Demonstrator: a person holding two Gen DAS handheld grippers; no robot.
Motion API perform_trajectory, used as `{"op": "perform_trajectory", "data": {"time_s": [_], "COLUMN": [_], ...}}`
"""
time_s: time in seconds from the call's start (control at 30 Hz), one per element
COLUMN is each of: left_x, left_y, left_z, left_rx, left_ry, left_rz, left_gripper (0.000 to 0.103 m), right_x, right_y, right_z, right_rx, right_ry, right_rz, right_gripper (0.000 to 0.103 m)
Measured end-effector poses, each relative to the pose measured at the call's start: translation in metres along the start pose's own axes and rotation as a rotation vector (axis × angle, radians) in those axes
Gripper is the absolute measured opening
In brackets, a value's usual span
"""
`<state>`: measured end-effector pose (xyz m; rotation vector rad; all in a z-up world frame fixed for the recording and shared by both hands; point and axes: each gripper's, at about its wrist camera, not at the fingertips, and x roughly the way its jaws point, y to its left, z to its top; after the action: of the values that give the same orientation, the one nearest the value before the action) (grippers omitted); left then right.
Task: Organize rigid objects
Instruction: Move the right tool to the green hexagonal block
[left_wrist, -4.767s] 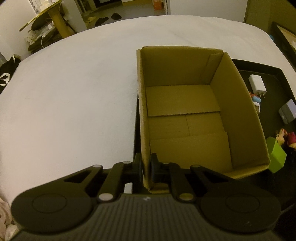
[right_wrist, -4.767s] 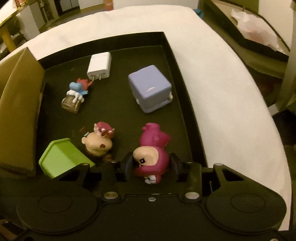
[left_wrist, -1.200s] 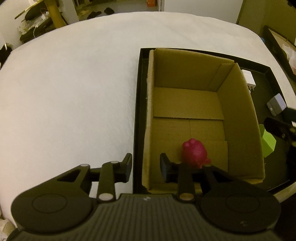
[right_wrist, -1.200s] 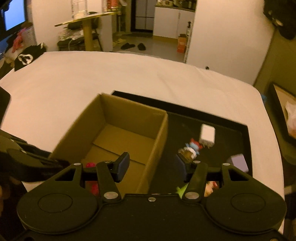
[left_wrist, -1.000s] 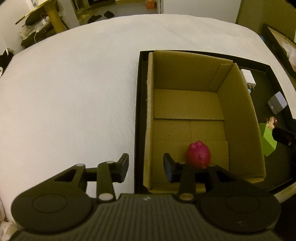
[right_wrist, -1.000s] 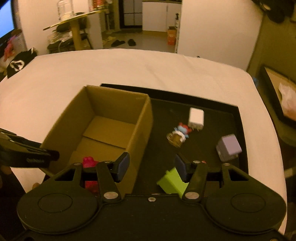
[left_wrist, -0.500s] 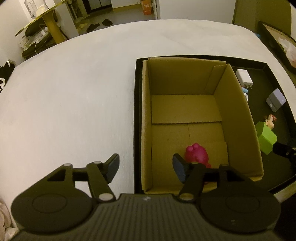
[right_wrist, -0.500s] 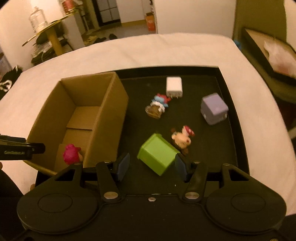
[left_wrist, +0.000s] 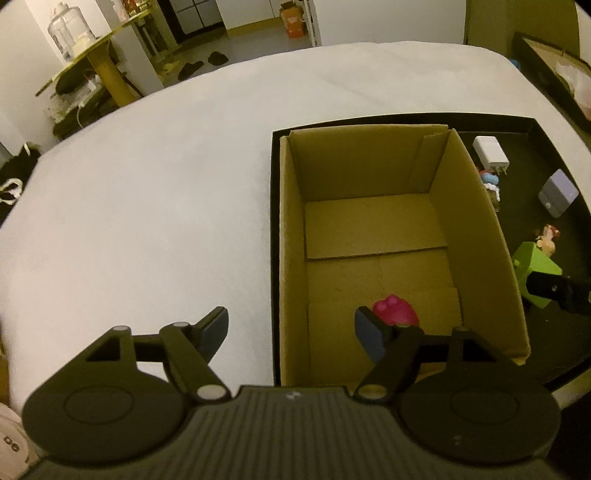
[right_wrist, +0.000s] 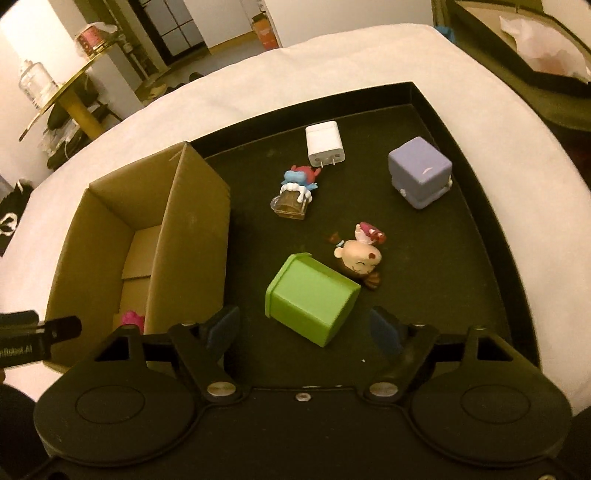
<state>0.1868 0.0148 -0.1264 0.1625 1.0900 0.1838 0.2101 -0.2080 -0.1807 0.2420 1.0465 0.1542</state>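
Observation:
A cardboard box (left_wrist: 476, 221) stands in the left part of a black tray (right_wrist: 461, 280). A pink figurine (left_wrist: 397, 314) lies inside the box near its front wall; it also shows in the right wrist view (right_wrist: 131, 317). My left gripper (left_wrist: 291, 328) is open and empty, astride the box's left wall near its front corner. My right gripper (right_wrist: 306, 328) is open and empty, just in front of a green block (right_wrist: 310, 299). A doll with a big head (right_wrist: 358, 254), a blue and red figurine (right_wrist: 295, 192), a white charger (right_wrist: 325, 146) and a purple cube (right_wrist: 419, 173) lie on the tray.
The tray sits on a white round table (left_wrist: 147, 184). The tray's raised rim (right_wrist: 506, 258) runs along the right side. A yellow side table (right_wrist: 70, 99) and room clutter stand beyond the table's far edge. A dark framed box (right_wrist: 517, 44) lies at the far right.
My left gripper has opened wider and drawn back a little from the box. My right gripper has swung right from over the box and come down toward the green block, jaws wider.

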Motion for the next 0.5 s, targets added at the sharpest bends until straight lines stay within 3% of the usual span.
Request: {"op": "perform_trajectory", "data": {"time_s": [0.43,0.5], "left_x": [0.006,0.007], "left_y": [-0.017,-0.021], "left_z": [0.007,0.007], "left_rx": [0.054,0.068], "left_ry": [0.017,0.021], "left_rz": [0.057,0.064], "left_gripper": [0.074,0.074], "right_x": [0.033,0.039], "right_y": [0.002,0.001], "right_z": [0.008,0.007], "right_rx": [0.042,0.018], "right_ry": [0.026,0.036], "right_rz": [-0.034,-0.052], "right_gripper": [0.077,0.073]}}
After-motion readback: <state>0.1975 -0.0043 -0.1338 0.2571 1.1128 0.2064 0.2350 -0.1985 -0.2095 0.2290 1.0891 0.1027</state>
